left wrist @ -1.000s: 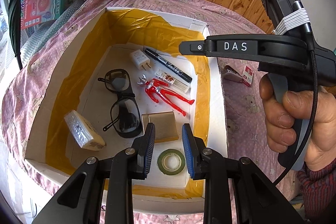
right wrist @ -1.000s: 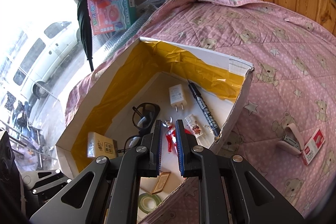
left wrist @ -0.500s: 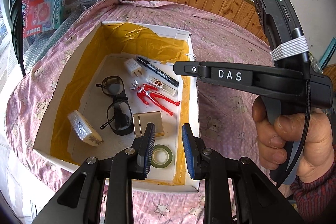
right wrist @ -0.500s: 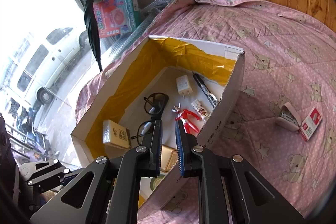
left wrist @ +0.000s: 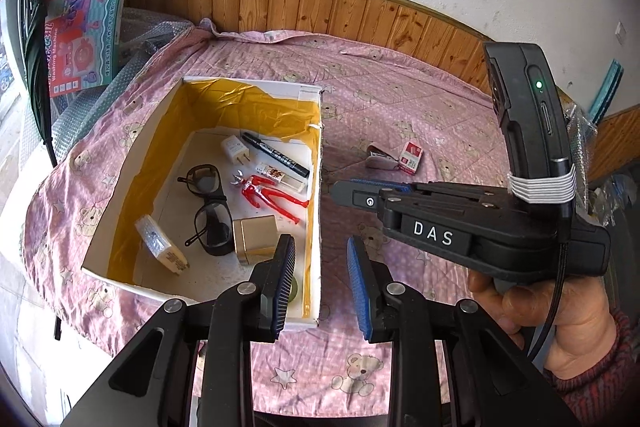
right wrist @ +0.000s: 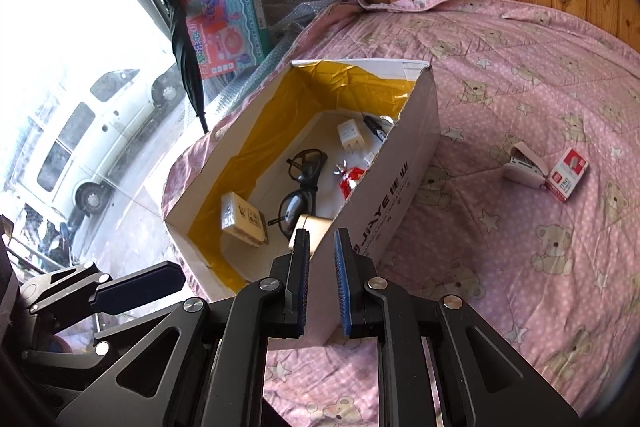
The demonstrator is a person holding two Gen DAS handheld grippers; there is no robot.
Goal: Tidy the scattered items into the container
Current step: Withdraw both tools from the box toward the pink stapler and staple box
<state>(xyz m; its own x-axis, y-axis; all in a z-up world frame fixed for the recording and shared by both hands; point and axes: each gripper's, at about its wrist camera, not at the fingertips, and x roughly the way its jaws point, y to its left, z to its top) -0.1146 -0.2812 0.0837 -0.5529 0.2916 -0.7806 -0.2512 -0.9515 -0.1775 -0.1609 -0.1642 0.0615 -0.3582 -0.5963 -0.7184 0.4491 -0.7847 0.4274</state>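
Both empty and parted — left tool (left wrist: 321, 281) wider than right tool (right wrist: 321, 281) — with stapler (right wrist: 524, 166) and staple box (right wrist: 567, 173) touching at right of frame, outside the box (right wrist: 400, 183): risk of dragging both together.

Cardboard box (left wrist: 318, 187), glossy yellow lining; quilted cloth bedspread (left wrist: 400, 115); varnished wood headboard (left wrist: 320, 7); glossy red plastic figure (left wrist: 268, 193).
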